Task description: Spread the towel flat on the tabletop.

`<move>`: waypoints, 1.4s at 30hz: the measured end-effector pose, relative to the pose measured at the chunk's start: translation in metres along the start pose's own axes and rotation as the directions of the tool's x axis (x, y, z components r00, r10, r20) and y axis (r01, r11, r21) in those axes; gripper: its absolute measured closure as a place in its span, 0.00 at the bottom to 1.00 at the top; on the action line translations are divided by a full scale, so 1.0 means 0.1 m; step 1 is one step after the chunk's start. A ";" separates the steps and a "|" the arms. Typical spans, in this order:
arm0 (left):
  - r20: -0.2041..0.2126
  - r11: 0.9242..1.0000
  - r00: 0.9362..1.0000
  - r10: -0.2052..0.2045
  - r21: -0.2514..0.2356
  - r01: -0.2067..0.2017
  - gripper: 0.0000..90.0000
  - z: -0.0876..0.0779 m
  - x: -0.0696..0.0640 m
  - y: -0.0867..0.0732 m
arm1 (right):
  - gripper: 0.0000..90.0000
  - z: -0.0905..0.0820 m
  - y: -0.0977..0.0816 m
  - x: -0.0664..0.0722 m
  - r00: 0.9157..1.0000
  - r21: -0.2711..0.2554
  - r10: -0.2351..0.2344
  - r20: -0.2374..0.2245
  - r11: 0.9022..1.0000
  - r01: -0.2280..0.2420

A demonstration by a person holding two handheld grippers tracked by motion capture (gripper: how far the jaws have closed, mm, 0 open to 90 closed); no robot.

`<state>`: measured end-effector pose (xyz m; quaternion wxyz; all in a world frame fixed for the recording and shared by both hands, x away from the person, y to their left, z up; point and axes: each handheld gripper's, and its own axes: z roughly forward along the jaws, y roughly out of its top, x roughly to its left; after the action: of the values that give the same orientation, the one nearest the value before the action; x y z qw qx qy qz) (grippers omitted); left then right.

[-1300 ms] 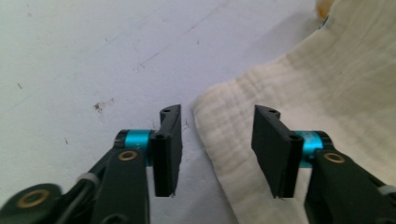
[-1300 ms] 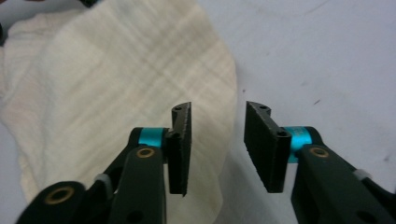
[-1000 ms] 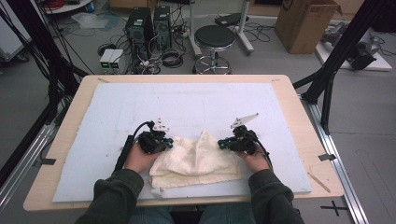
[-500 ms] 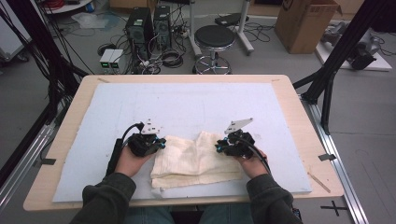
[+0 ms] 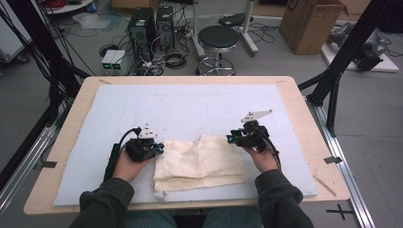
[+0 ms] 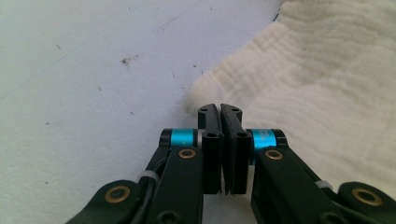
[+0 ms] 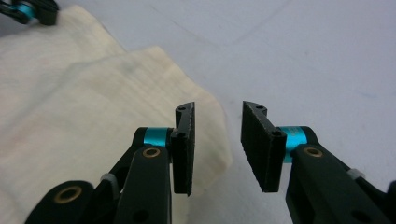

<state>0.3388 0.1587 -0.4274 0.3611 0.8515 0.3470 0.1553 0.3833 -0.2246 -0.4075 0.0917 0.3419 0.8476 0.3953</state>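
A cream cloth (image 5: 199,161) lies folded and fairly flat on the light blue mat (image 5: 190,104), near the table's front edge between my hands. My left gripper (image 5: 160,148) sits at its upper left corner. In the left gripper view the jaws (image 6: 219,109) are pressed together with the cloth (image 6: 327,70) corner meeting their tips. My right gripper (image 5: 230,139) hovers at the cloth's upper right corner. Its jaws have just been opening and stand apart (image 7: 217,109). Nothing is pinched between them, and the cloth (image 7: 70,93) edge lies below them.
The mat covers most of a wooden table (image 5: 309,123). Bare mat stretches behind and to both sides of the cloth. Beyond the table's far edge stand a stool (image 5: 218,38), computer towers (image 5: 152,23) and a cardboard box (image 5: 309,23). Black frame posts flank the table.
The cloth, bunched up between the hands before, now lies flatter and wider. My left gripper has moved left with its corner. My right gripper has let go of the cloth and opened.
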 end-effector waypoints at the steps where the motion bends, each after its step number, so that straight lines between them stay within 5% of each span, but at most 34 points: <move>1: -0.001 1.000 1.000 0.000 -0.001 0.000 0.96 0.00 0.00 0.00 | 0.72 0.08 -0.02 -0.06 1.000 0.021 0.019 0.006 1.000 -0.019; 8: -0.007 1.000 1.000 -0.010 -0.003 0.010 0.96 0.00 0.03 0.00 | 0.72 0.29 -0.02 -0.05 1.000 0.099 0.022 -0.011 0.995 -0.021; 14: -0.007 1.000 1.000 -0.026 -0.005 0.026 0.96 0.02 0.05 0.00 | 0.89 0.32 -0.04 -0.06 0.999 0.129 0.010 -0.031 0.992 -0.006; 17: -0.009 0.999 0.999 -0.045 -0.028 0.045 0.96 0.00 0.08 0.00 | 0.93 0.24 -0.02 -0.02 1.000 0.111 -0.029 -0.010 0.993 0.030; 26: -0.027 0.991 0.994 -0.106 -0.085 0.103 0.96 -0.03 0.16 0.02 | 0.93 0.08 0.00 -0.03 0.999 0.033 -0.035 0.015 0.999 0.034; 40: -0.051 0.981 0.989 -0.140 -0.141 0.132 0.96 -0.07 0.33 0.20 | 0.93 -0.06 0.22 -0.09 0.996 0.000 -0.068 0.055 0.998 0.068; 42: -0.052 0.975 0.985 -0.165 -0.159 0.155 0.96 -0.05 0.36 0.22 | 0.93 -0.06 0.25 -0.12 0.997 -0.004 -0.063 0.055 0.998 0.063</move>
<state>0.3725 0.1759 -0.4077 0.4259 0.7848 0.4130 0.1793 0.4022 -0.2253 -0.3865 0.1281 0.3255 0.8539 0.3853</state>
